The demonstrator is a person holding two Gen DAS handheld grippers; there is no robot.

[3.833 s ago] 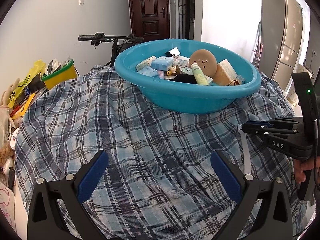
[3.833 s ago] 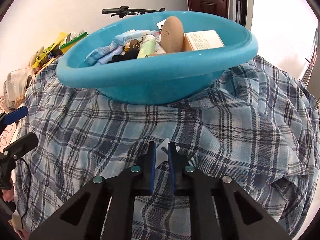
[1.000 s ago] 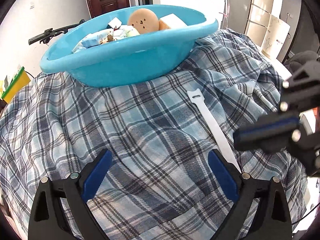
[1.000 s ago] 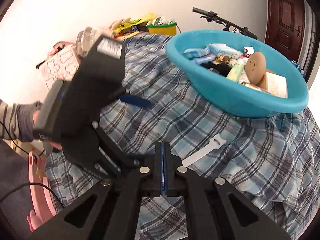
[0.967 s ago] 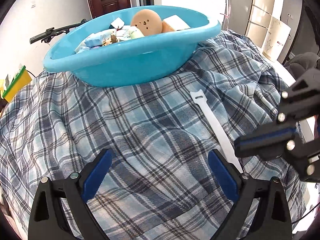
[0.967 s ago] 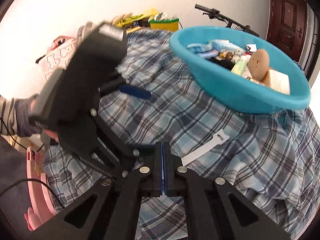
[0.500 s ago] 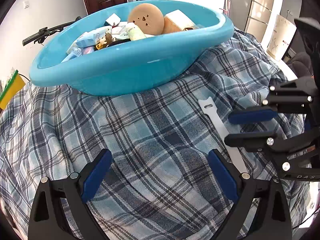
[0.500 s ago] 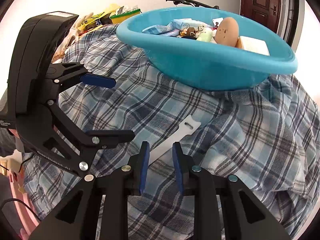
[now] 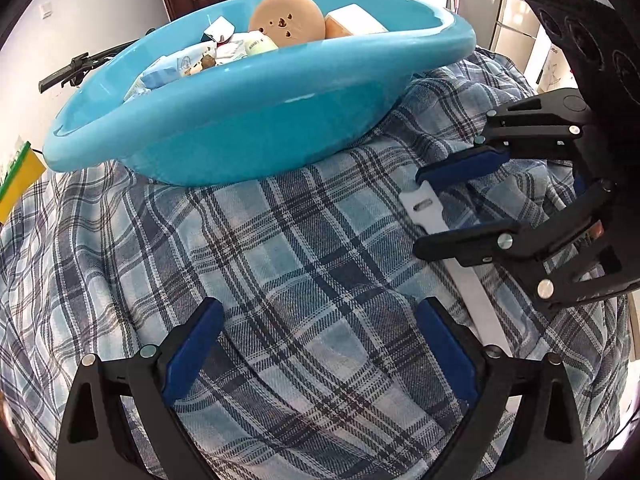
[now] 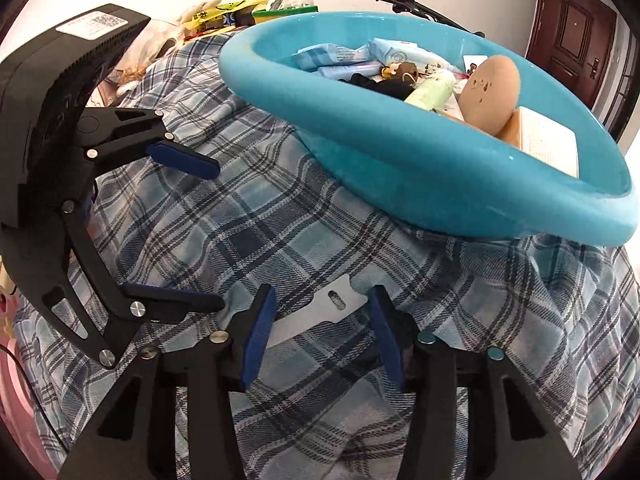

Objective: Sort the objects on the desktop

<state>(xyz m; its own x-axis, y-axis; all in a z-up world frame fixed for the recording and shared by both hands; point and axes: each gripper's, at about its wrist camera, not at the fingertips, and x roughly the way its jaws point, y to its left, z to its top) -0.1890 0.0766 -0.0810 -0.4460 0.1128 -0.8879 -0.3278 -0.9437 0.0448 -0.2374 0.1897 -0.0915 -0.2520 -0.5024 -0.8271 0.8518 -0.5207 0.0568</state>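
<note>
My right gripper (image 10: 320, 322) jaws are opening astride the slotted head of the flat white plastic strap (image 10: 334, 304) on the plaid-cloth-covered desk (image 10: 240, 240). Closing, I may pinch cloth too. My left gripper (image 9: 320, 344) jaws stand spread, empty.

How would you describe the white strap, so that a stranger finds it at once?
Find the big turquoise basin on the checked cloth. In front of it lies the white strap, flat on the cloth. Only it is white, long, with a small slot at its wide end.
</note>
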